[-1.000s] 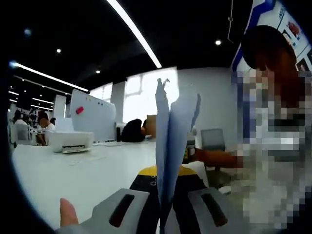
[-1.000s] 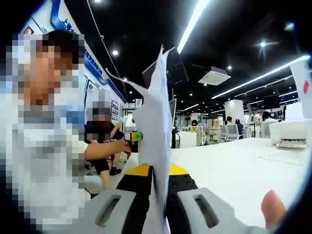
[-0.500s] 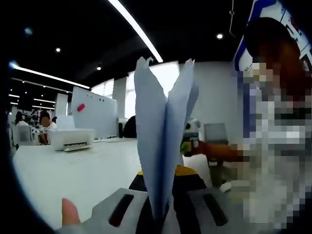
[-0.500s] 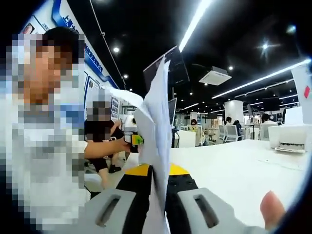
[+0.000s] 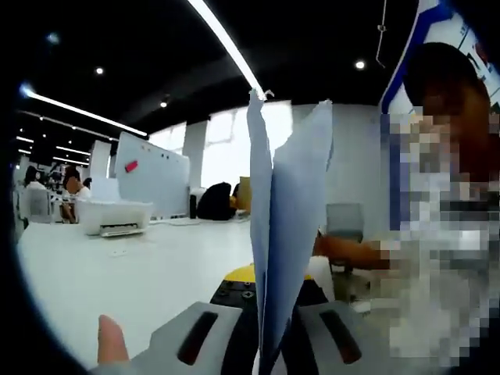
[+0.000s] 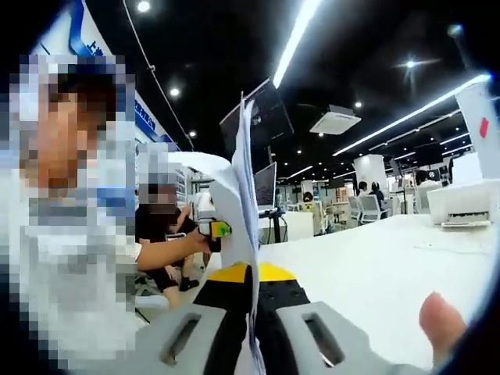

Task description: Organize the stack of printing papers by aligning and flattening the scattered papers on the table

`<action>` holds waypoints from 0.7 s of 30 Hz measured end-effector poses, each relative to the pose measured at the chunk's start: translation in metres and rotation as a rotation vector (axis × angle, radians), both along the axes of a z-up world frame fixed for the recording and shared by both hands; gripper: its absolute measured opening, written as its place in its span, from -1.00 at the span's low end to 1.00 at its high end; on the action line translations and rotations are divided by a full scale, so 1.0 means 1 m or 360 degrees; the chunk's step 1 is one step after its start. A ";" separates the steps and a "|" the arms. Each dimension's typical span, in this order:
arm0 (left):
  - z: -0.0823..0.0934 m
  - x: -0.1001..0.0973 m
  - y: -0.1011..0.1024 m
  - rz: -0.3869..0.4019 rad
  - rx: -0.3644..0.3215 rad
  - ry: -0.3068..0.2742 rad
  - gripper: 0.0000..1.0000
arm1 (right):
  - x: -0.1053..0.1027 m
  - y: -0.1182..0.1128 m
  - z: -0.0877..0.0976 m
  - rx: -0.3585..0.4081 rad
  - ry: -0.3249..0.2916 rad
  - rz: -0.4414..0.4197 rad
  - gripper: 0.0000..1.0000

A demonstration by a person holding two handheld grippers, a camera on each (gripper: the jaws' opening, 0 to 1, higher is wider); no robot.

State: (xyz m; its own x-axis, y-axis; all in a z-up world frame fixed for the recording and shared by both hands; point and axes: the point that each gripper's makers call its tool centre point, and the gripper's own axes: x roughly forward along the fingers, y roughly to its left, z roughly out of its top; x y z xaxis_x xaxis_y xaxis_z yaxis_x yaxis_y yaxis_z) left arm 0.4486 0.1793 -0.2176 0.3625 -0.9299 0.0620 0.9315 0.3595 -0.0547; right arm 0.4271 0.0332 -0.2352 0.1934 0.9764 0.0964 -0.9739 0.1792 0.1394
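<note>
No bins or trays in sight, so nothing to report on containers. The papers (image 5: 283,234) are up off the counter (image 5: 117,273), held edge-on between both grippers. In the left gripper view the left gripper (image 5: 269,344) has its jaws closed tight on the bottom edge of the sheets, which stand straight up from between the jaws and fan apart a bit toward the top, like a narrow V. In the right gripper view the right gripper (image 6: 251,340) is pinched on the same kind of edge, the papers (image 6: 237,211) rising upright right out of the jaws with one sheet curling away to the left near the top.

A fingertip (image 5: 109,340) pokes up by the left gripper's lower left, and another fingertip (image 6: 441,324) sits at the lower right beside the right gripper. The white counter stretches away behind both. Far back on it sits a white printer (image 5: 113,216), also visible in the right gripper view (image 6: 461,205). A whiteboard (image 5: 152,187) with a small red mark stands behind the printer. A person sits close by, forearm (image 5: 348,250) reaching toward the papers.
</note>
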 end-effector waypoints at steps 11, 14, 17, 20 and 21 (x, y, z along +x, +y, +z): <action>-0.021 0.033 0.007 0.0193 -0.0081 0.0557 -0.87 | 0.033 -0.008 -0.013 -0.0069 0.0532 -0.0272 -1.00; -0.037 0.051 0.007 0.0294 -0.0092 0.0730 -0.87 | 0.046 -0.008 -0.027 -0.0092 0.0718 -0.0360 -1.00; -0.046 0.064 0.006 0.0364 -0.0060 0.0817 -0.87 | 0.057 -0.009 -0.036 -0.0171 0.0684 -0.0476 -1.00; -0.059 0.073 0.004 0.0383 -0.0003 0.0893 -0.86 | 0.066 -0.009 -0.045 -0.0254 0.0617 -0.0546 -1.00; -0.066 0.075 0.005 0.0414 -0.0004 0.0978 -0.85 | 0.067 -0.009 -0.049 -0.0260 0.0640 -0.0546 -1.00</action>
